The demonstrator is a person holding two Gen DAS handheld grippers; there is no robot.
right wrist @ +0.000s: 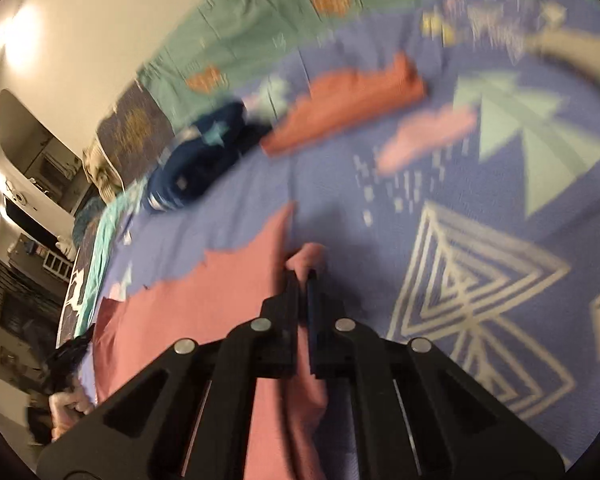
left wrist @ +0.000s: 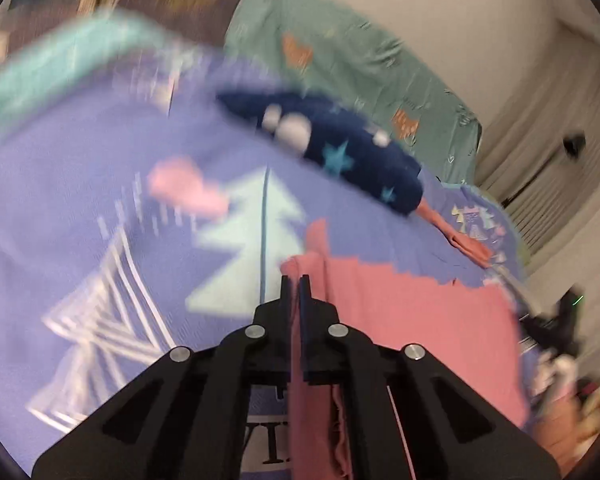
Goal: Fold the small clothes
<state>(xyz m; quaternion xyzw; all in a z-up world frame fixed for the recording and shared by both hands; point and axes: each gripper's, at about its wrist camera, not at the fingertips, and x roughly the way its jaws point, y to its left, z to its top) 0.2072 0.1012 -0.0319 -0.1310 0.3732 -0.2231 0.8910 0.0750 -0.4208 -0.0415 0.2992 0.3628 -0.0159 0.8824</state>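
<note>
A big bed with a purple blanket (left wrist: pixel 60 184) fills the middle. A green sheet (left wrist: pixel 340 52) lies behind it. The wall (left wrist: pixel 460 8) at the upper right is plain and pale. Bright lights (right wrist: pixel 16 36) glow at the upper left.

One pink garment (left wrist: pixel 412 320), one orange garment (right wrist: pixel 352 100), one navy star-print garment (left wrist: pixel 340 152), two hand-held grippers (left wrist: pixel 295 280)

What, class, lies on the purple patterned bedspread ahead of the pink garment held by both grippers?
Both the left gripper and right gripper are shut on the pink garment. Ahead of it the purple patterned bedspread is bare; the navy star-print garment and the folded salmon cloth lie farther off.
</note>
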